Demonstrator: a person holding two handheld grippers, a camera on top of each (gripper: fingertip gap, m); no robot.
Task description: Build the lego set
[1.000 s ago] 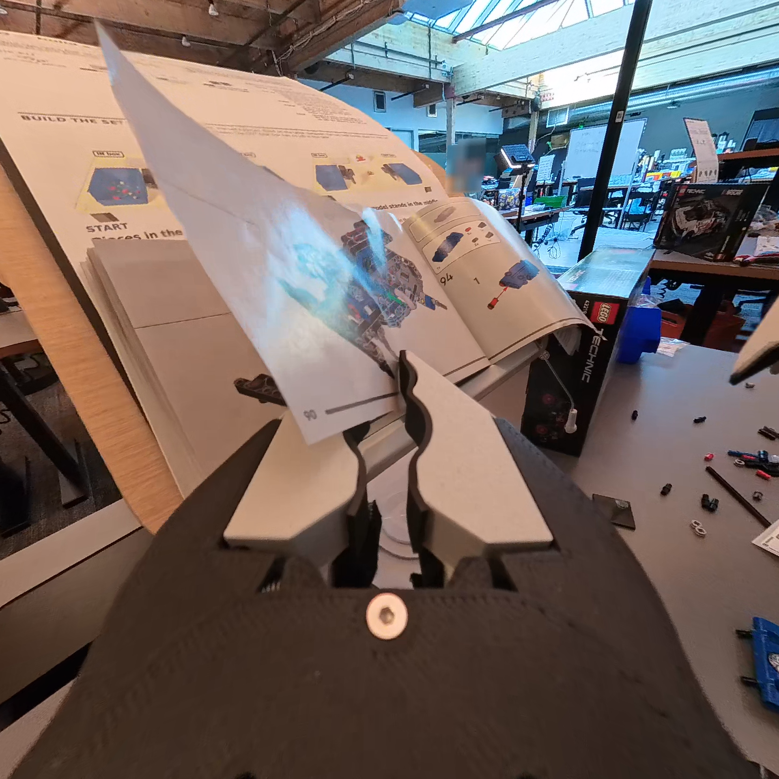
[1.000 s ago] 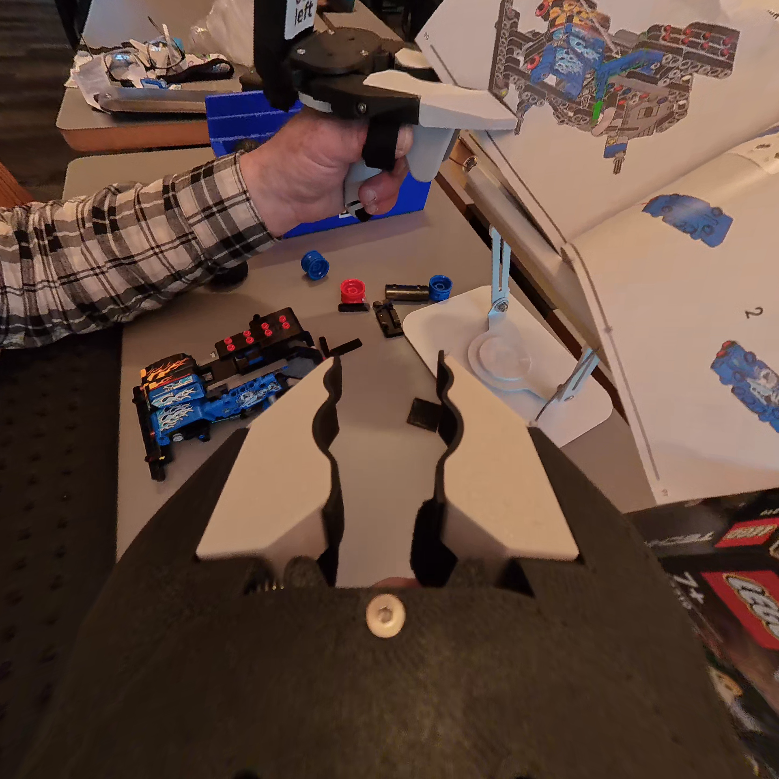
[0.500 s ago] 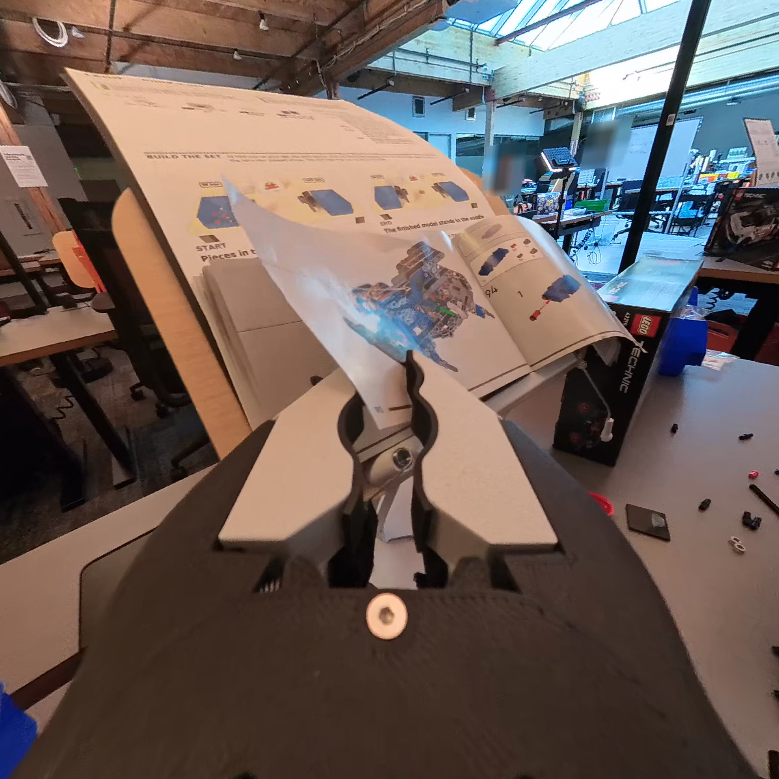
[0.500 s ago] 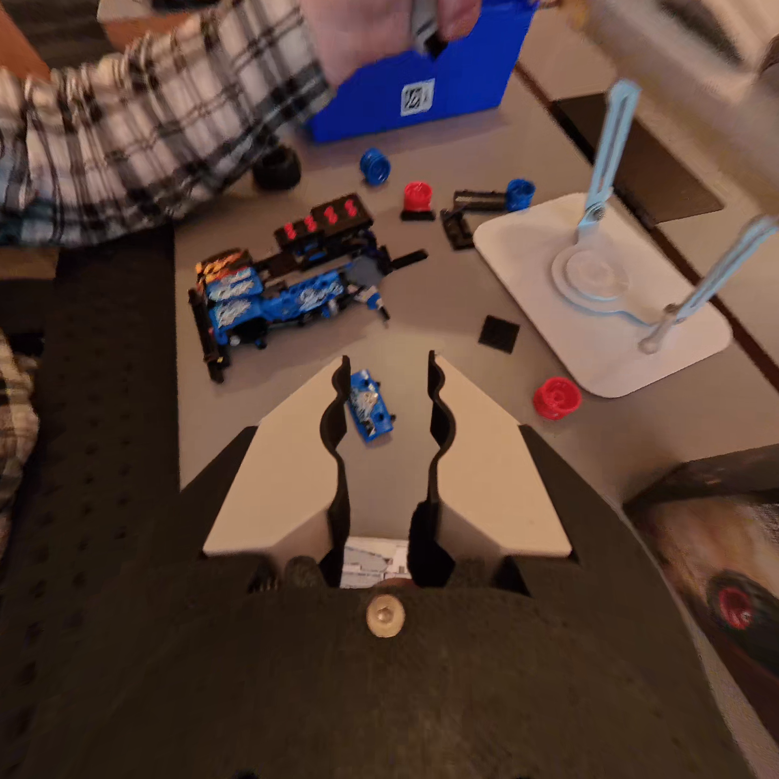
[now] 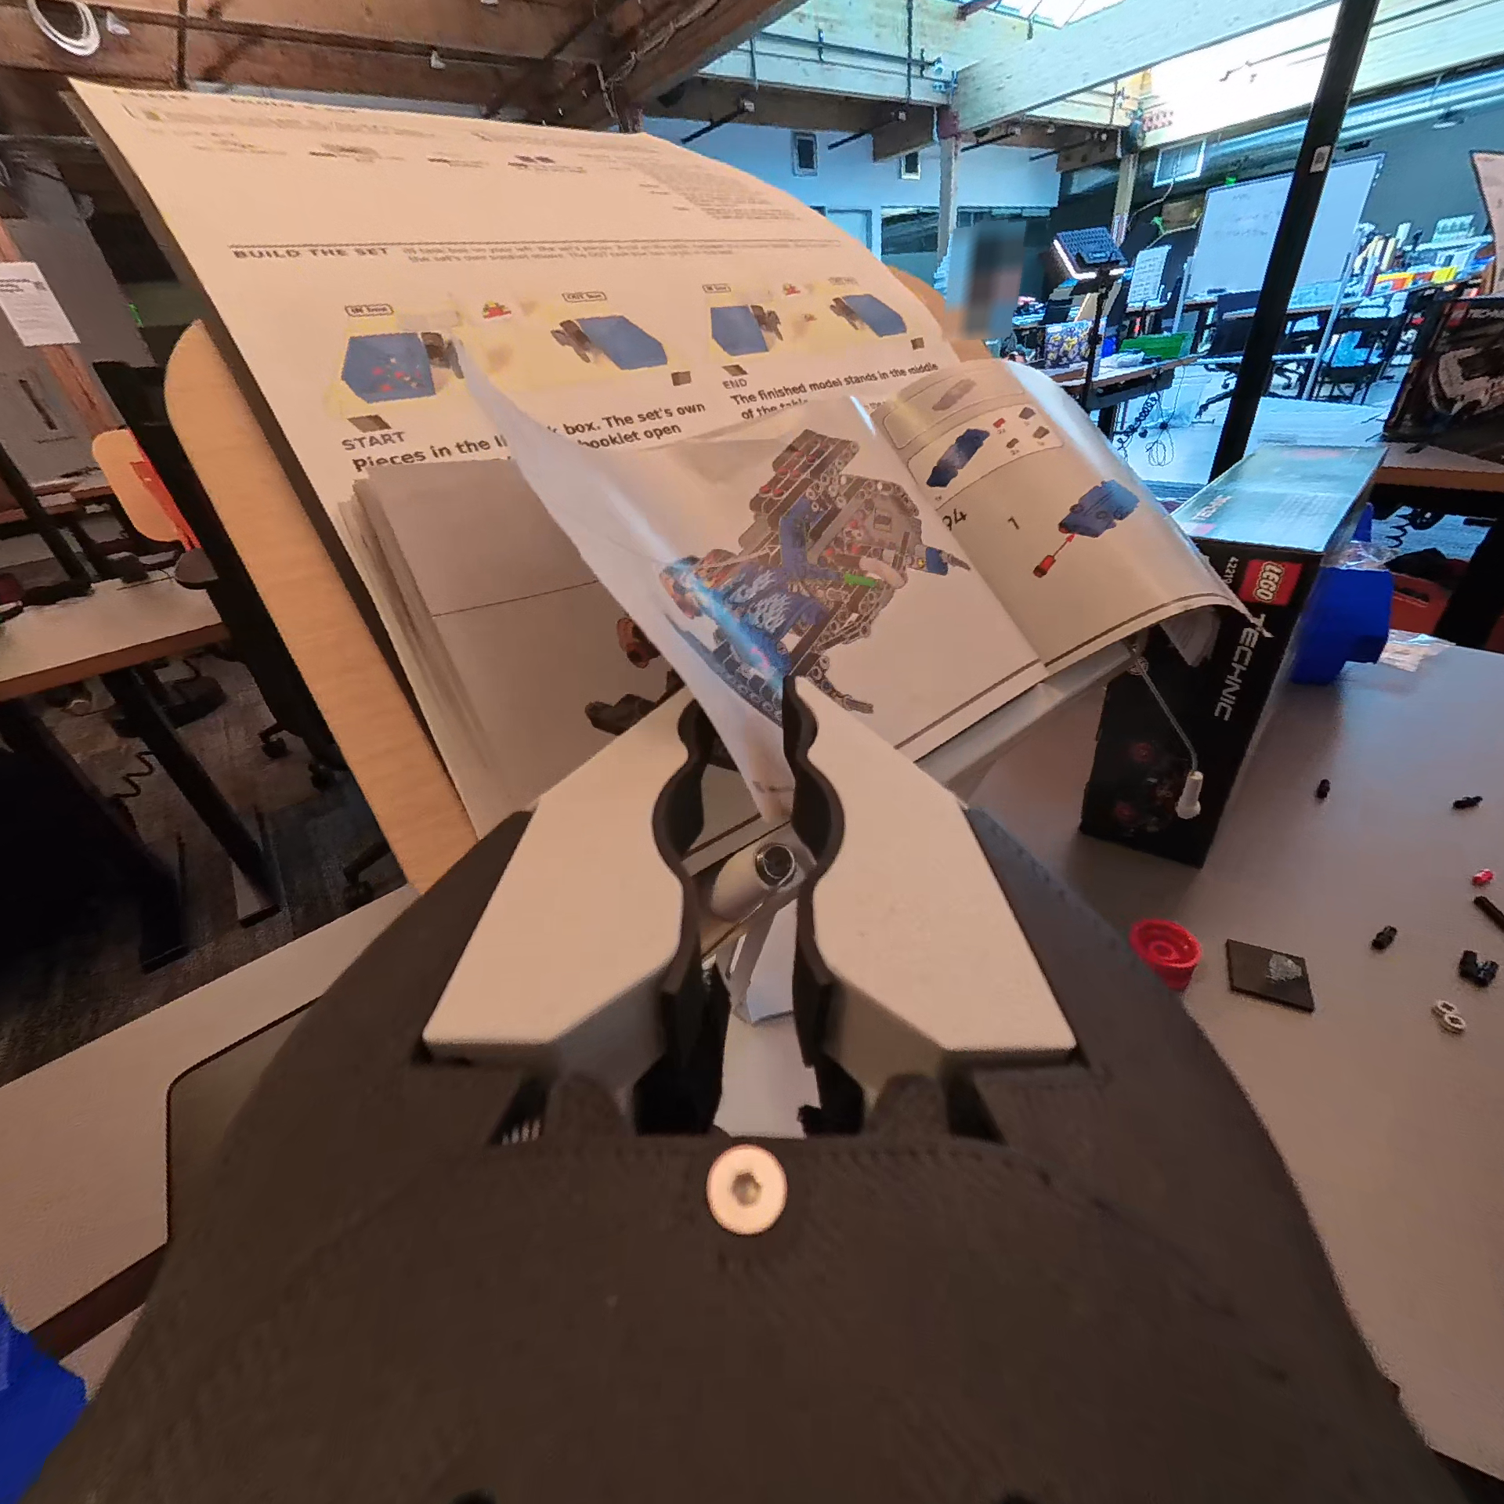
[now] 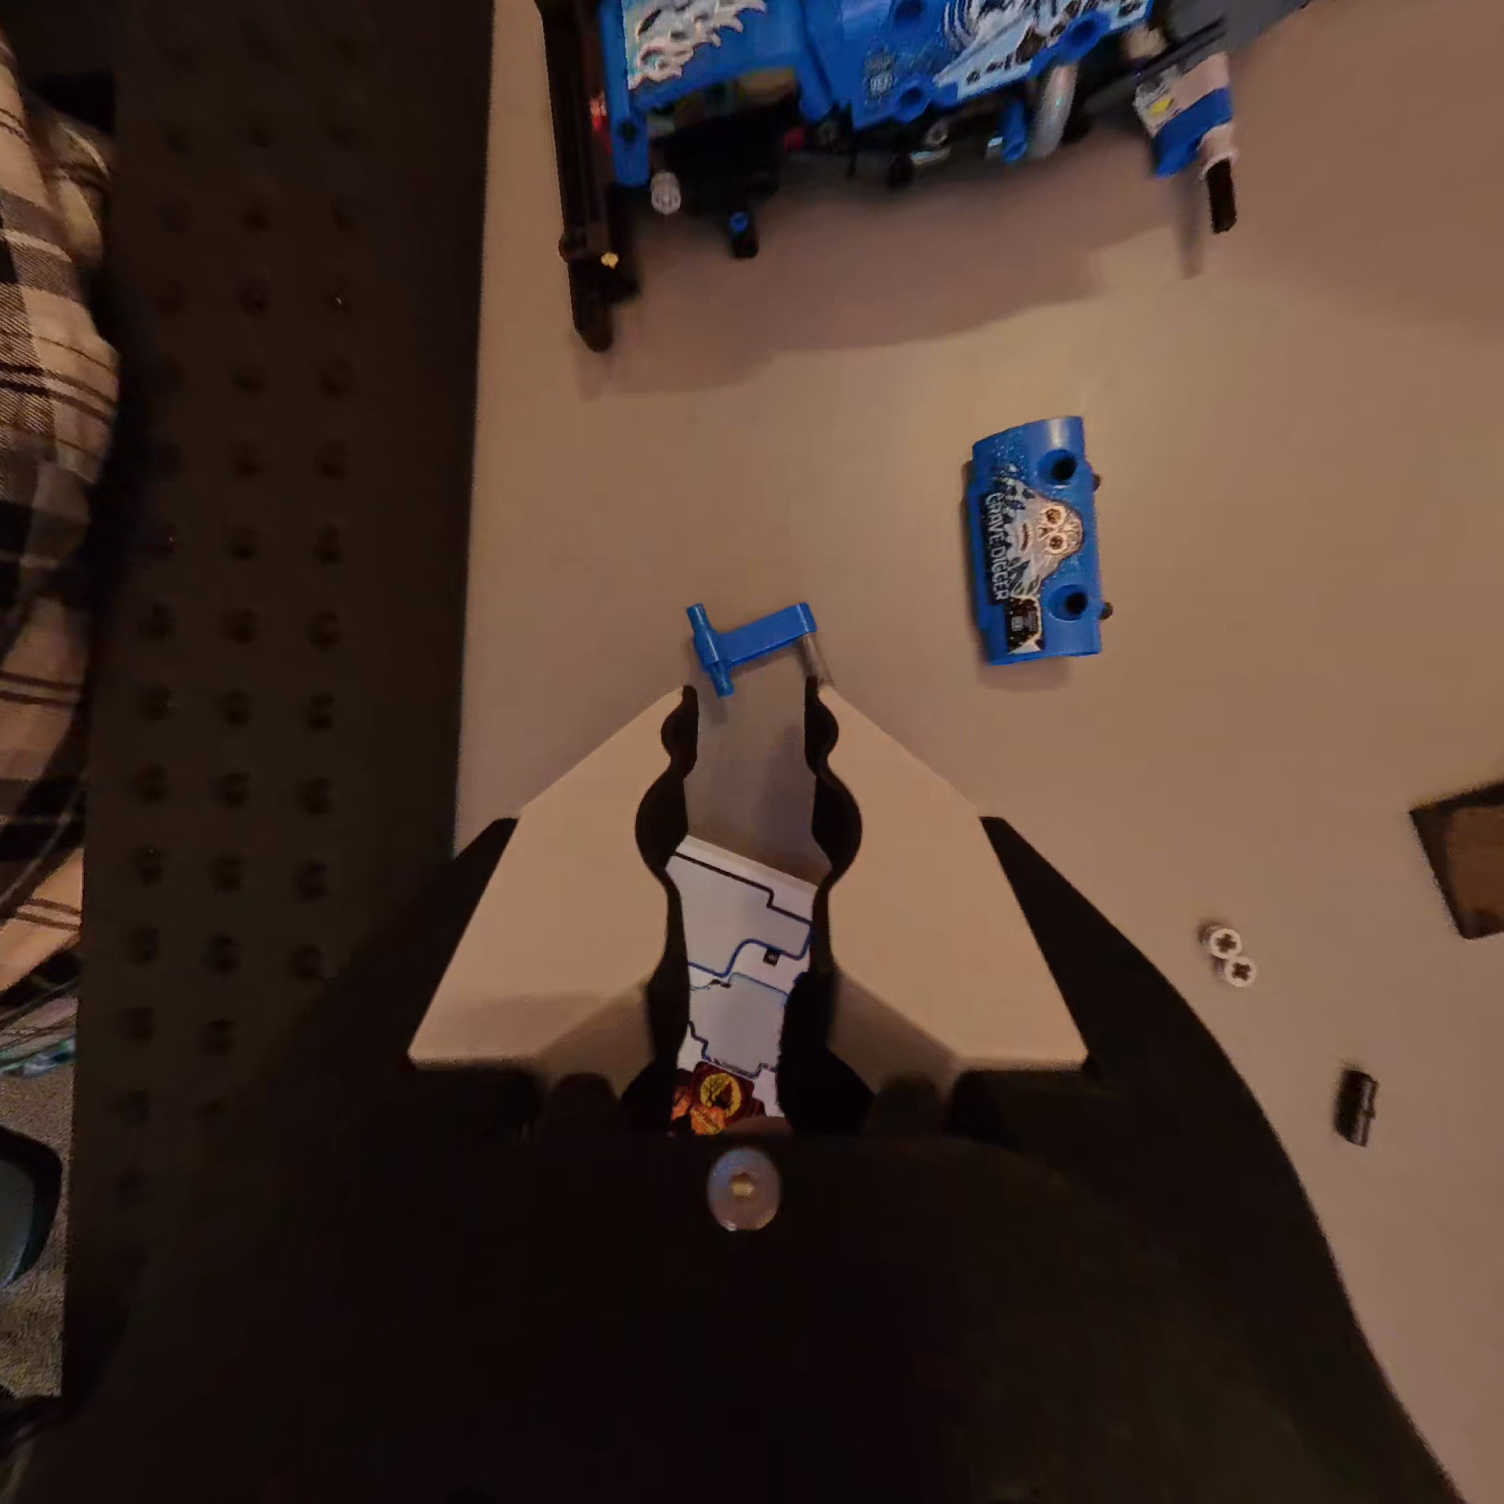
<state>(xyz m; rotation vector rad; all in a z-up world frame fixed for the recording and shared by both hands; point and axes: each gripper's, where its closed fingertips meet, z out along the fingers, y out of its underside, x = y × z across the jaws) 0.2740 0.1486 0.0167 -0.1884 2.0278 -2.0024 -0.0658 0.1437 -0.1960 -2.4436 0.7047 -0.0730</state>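
Turning a page (image 5: 651,529) of the instruction booklet (image 5: 1017,570) looks like the step in hand: the left gripper (image 5: 745,716) has its narrowly parted jaws around the page's lower corner. The right gripper (image 6: 749,692), open and empty, hovers just short of a blue pin piece (image 6: 745,643), below the half-built blue truck (image 6: 854,89) on the table (image 6: 1139,814). Next it should close on that piece (printing shows on booklet, box (image 5: 1204,675) and stickered panel (image 6: 1034,541)).

The booklet (image 5: 854,570) is thin glossy paper, its lifted page (image 5: 651,529) catching a sheen. The gripper (image 5: 745,708) fingers (image 5: 903,895) are smooth matt grey plastic on a rough, layered black body. The panel (image 6: 1034,541) is shiny blue plastic, the table (image 6: 1058,814) seemingly smooth matt laminate.
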